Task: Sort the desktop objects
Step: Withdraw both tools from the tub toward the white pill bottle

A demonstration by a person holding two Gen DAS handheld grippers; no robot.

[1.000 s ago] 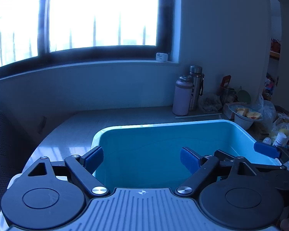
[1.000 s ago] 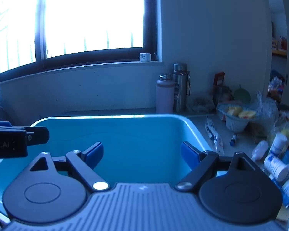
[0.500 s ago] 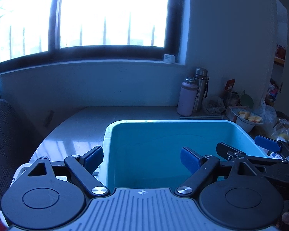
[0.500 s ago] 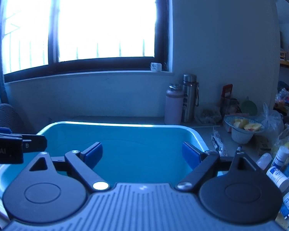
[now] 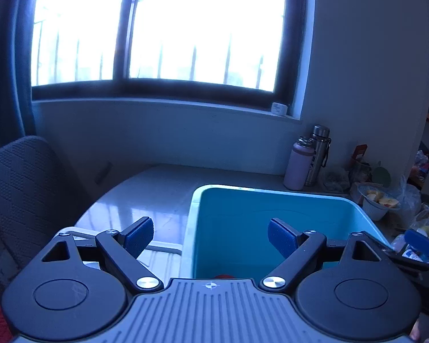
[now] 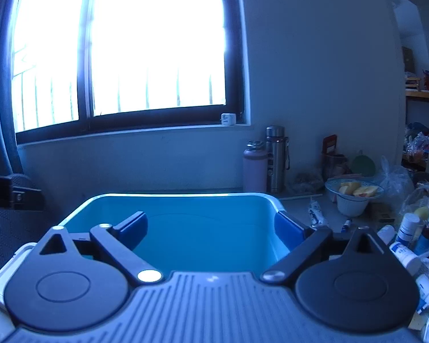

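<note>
The blue bin [image 6: 186, 223] sits straight ahead of the right gripper [image 6: 211, 230], whose jaws stand wide apart with nothing between them – its fingers [image 6: 289, 231] hang over the bin's near rim. From the left gripper [image 5: 210, 237], also spread open and holding nothing, the same bin [image 5: 271, 217] lies ahead and to the right, so only the right finger [image 5: 281, 238] is over it; a small red thing [image 5: 224, 276] shows low inside, too hidden to name. Right of the right gripper lie white medicine bottles [image 6: 406, 228] – near them a marker [image 6: 346, 224]. Further ahead stands a bowl of fruit [image 6: 353, 197], and beyond it a pink flask [image 6: 254, 168] just beside a steel flask [image 6: 276, 157] by the wall
</note>
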